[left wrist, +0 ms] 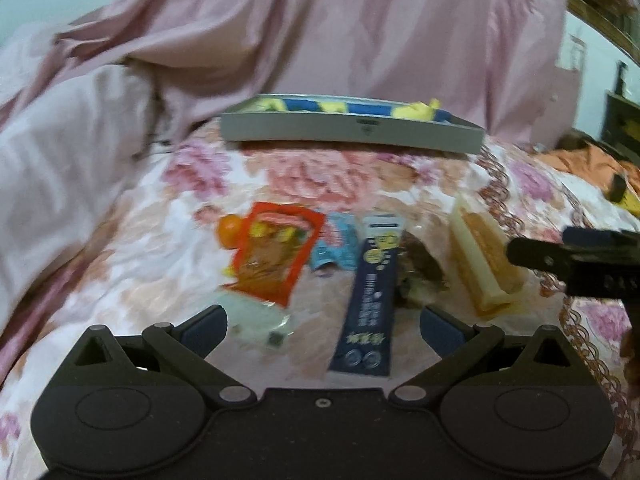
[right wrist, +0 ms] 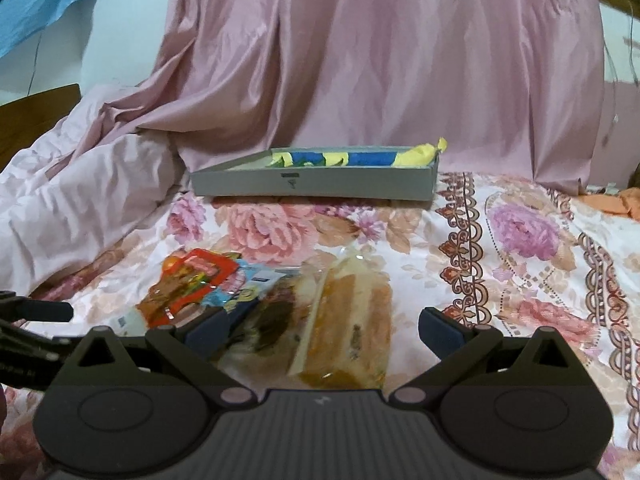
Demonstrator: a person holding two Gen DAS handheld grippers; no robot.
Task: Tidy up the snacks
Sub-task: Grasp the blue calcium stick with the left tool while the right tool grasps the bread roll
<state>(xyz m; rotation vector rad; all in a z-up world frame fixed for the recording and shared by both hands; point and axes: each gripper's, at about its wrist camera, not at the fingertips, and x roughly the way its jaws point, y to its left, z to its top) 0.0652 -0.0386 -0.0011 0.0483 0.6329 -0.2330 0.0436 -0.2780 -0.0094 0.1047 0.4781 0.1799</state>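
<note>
1. Orange and round, a small fruit (left wrist: 229,231) lies farthest left of the snacks, half tucked behind the red packet (left wrist: 271,254); both rest on the flowered bedspread (left wrist: 152,240).
2. My left gripper (left wrist: 324,330) hangs spread wide over the near end of the row and holds nothing. Between its fingers lie a clear wrapper (left wrist: 262,322) and the foot of the dark blue stick pack (left wrist: 370,300).
3. Just right of the red packet sits a light blue packet (left wrist: 336,246), touching the stick pack's upper end.
4. Right again, a brown snack in clear wrap (left wrist: 420,268), too blurred for me to name, and then the wrapped sandwich (right wrist: 348,324).
5. My right gripper (right wrist: 322,334) is also wide open and empty, with the sandwich lying between its fingers.
6. Beyond the row, against the pink curtain (right wrist: 380,60), stands the grey tray (right wrist: 312,184), already holding blue and yellow packets (right wrist: 344,158).
7. I judge the step in hand to be picking up the sandwich. To do it well I should settle the fingers across its narrow sides, close gently so the soft bread is not crushed, lift clear of the brown snack, and carry it to the tray's free left part.
</note>
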